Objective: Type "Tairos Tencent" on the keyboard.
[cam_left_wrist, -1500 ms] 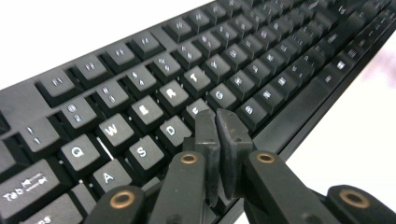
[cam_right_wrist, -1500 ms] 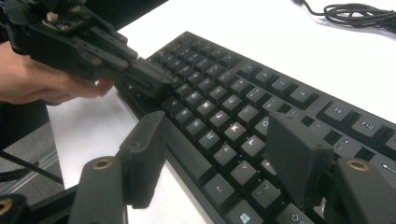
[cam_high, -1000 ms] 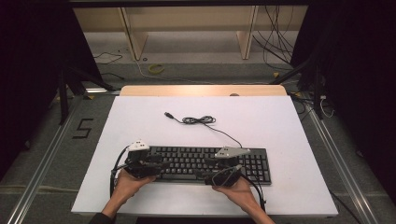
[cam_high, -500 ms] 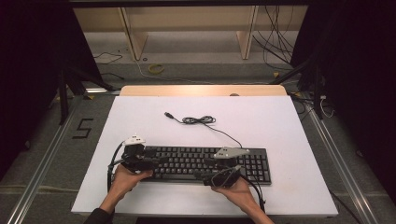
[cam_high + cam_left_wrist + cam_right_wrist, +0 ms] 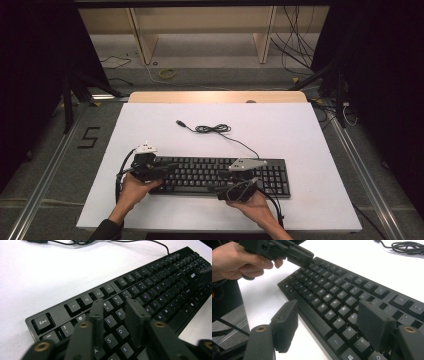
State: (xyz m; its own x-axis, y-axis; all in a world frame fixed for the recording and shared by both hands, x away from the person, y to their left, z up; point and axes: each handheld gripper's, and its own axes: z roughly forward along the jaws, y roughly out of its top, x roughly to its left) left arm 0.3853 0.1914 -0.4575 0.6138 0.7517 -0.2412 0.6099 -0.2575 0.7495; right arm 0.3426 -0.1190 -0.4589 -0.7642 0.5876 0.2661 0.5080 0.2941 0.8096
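Note:
A black keyboard [image 5: 200, 175] lies along the near part of the white table [image 5: 280, 130]. Its cable [image 5: 212, 129] is coiled behind it. My left gripper [image 5: 170, 167] hovers over the keyboard's left end. In the left gripper view the left gripper [image 5: 115, 306] is above the W, E and R keys of the keyboard [image 5: 155, 285]. Its jaws have just been closing and keep a narrow gap with nothing between them. My right gripper [image 5: 225, 190] is at the front edge. Seen in its own view, the right gripper [image 5: 328, 312] has been opening slightly and stands wide, one jaw off the keyboard [image 5: 332, 287], one over its keys.
A wooden strip [image 5: 215, 96] borders the table's far edge. Wooden shelving [image 5: 200, 30] and loose cables [image 5: 295, 55] lie on the floor behind. A "5" mark [image 5: 89, 137] is on the floor at the left. The person's left hand [image 5: 234, 262] holds the left gripper [image 5: 297, 255].
The left gripper has edged a little toward the keyboard's far-left corner. The right hand and the keyboard have kept still.

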